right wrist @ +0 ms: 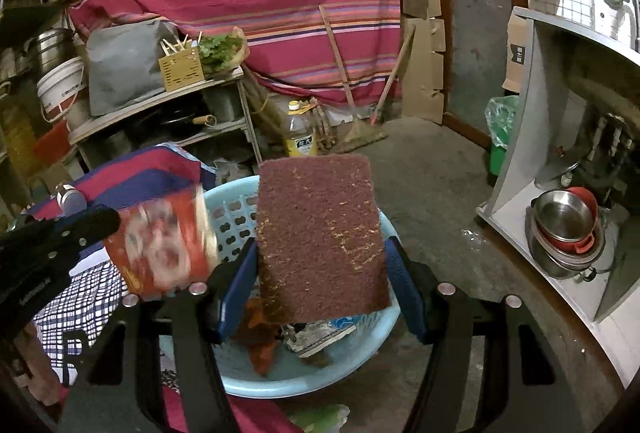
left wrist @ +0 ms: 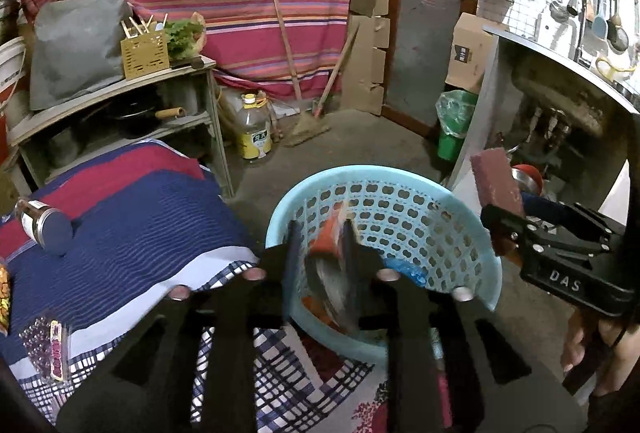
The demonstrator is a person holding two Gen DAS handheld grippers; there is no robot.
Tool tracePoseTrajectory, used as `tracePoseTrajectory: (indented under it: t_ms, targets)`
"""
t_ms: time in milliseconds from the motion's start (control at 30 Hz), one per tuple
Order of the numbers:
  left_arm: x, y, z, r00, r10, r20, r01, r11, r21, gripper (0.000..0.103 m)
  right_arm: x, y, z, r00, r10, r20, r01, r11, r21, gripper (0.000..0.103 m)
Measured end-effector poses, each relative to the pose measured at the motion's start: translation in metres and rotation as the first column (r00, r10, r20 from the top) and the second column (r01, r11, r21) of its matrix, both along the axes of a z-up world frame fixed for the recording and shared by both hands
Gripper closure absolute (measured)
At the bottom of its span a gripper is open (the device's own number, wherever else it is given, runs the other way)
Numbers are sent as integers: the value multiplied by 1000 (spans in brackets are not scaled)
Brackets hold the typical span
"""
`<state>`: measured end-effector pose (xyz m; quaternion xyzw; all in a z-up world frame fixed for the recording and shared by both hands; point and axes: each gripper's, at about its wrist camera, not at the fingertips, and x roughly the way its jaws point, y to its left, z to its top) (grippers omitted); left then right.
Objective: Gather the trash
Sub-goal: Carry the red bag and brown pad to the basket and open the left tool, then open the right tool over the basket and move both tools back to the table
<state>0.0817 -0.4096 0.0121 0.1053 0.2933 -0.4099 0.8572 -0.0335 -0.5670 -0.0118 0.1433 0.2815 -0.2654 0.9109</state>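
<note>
Both grippers hang over the blue basket, which sits at the edge of the bed, so this looks like the dropping step of the trash round.

The left gripper has its jaws a little apart with a red snack packet between them. The packet is blurred in both views, and I cannot tell whether the pads are pressing on it or have let it go. From the right wrist view it sits at about nine o'clock of the basket, above the rim.

The right gripper stands fairly wide and is clamped on a brown scouring pad, held upright by its side edges above the middle of the basket. More wrappers already lie in the bottom.

Next, I'd judge, the right jaws need only spread while centred over the opening, since the pad is broad and could catch the near rim if it tips.

Room is tight: the two grippers are close side by side, the bed lies at nine o'clock, and a counter at three. The bare floor at twelve o'clock is open for drawing back.
</note>
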Motion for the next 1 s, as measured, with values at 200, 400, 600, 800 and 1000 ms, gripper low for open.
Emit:
tracePoseTrajectory:
  t_ms: [200,400,600,800,1000]
  targets:
    - [2,14,4,998,60,26,-60,998,-11,40,3,0,-3,1000,3,-9,-3,1000,5,40]
    - [13,40,12,984,163,70,-162,987,-21,17,16,5,-9,1000,17,-19,-17,1000,13,40]
    - [23,71,24,955,263,138,-263,965,-25,6,30,8,-13,1000,22,-18,-21,1000,19,40]
    - [36,108,32,929,332,164,-333,943,-20,6,44,12,-15,1000,7,-16,-7,1000,11,39]
    - [44,130,37,913,375,158,-374,927,-40,6,49,16,-15,1000,-8,-26,8,1000,-14,25]
